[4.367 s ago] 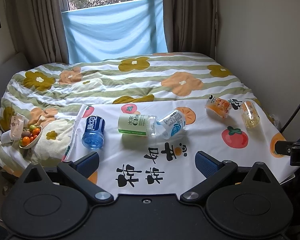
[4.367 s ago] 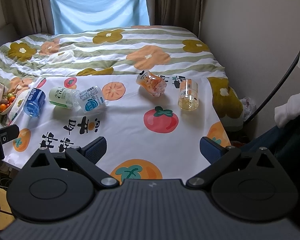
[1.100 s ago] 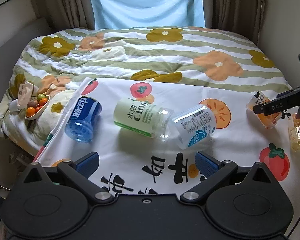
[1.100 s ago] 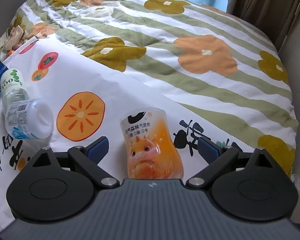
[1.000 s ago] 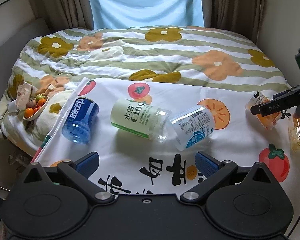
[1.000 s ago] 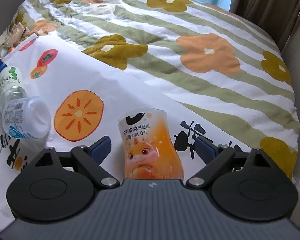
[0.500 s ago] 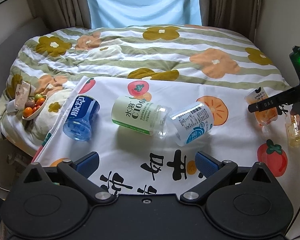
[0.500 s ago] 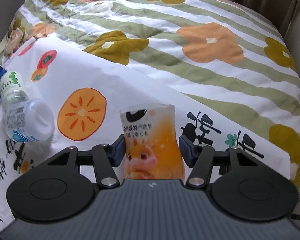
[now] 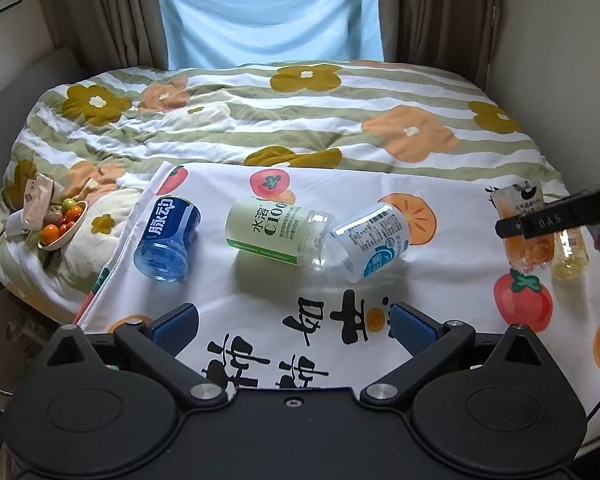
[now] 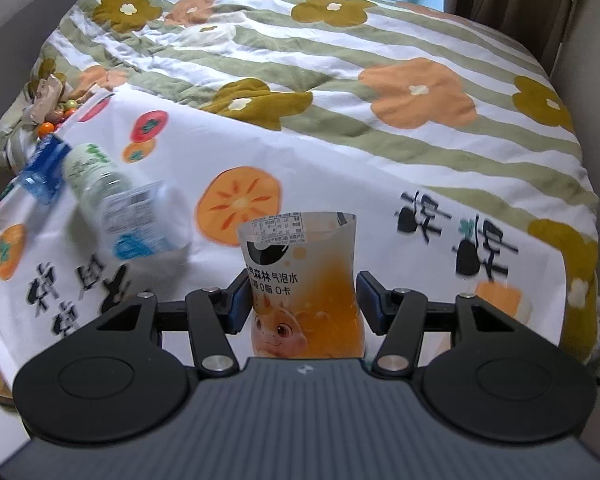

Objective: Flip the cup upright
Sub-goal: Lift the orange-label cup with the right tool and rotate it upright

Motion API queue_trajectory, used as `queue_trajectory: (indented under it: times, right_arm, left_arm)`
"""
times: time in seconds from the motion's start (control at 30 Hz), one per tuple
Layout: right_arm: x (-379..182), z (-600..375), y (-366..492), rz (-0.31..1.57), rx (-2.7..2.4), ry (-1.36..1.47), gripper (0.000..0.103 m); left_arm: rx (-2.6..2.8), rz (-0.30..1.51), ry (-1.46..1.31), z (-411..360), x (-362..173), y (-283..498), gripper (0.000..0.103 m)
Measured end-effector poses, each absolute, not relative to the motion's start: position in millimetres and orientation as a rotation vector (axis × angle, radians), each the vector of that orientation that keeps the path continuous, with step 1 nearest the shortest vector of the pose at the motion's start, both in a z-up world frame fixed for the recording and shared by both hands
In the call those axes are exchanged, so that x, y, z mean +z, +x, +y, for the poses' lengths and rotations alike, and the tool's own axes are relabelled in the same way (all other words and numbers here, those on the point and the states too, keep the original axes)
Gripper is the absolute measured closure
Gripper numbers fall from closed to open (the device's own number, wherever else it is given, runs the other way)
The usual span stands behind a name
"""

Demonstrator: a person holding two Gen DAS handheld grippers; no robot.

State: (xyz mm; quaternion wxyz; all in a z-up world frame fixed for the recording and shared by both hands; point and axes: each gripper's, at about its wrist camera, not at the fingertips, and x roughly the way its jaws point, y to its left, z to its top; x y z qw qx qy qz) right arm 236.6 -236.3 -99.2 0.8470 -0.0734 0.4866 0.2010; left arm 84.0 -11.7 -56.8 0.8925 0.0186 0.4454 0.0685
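My right gripper is shut on an orange cup with a cartoon animal label, holding it with its open rim pointing up and away, above the white fruit-print cloth. In the left wrist view the same orange cup shows at the far right, crossed by the right gripper's finger. My left gripper is open and empty above the cloth's near edge. A blue cup, a green-label cup and a white-blue cup lie on their sides ahead of it.
A clear yellowish cup lies beside the orange one. A bowl of small tomatoes and a wrapper sit at the left on the flowered duvet. A wall stands close on the right; curtains and a window are at the back.
My right gripper closed on the orange cup and lifted and tilted it, so its rim now points upward. My left gripper stayed open and nearly still.
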Motion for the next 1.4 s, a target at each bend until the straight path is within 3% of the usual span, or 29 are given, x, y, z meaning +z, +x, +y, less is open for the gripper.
queue_trajectory:
  times: [0.3, 0.57, 0.9, 1.4]
  right_arm:
    - [-83, -215, 159, 1.042, 0.360, -0.126, 0.033]
    - [-106, -195, 116, 1.126, 0.258, 0.029, 0.033]
    - [-148, -170, 114, 1.152, 0.119, 0.048, 0.033]
    - [-155, -166, 128, 1.161, 0.088, 0.071, 0.032]
  left_arm:
    - [0.090, 0.924, 0.041, -1, -56, 55, 0.000]
    - [0.056, 0.936, 0.032, 8, -59, 37, 0.000]
    - [0.035, 0.956, 0.033, 18, -66, 31, 0.000]
    - [0.016, 0.970, 0.032, 23, -70, 37, 0.000]
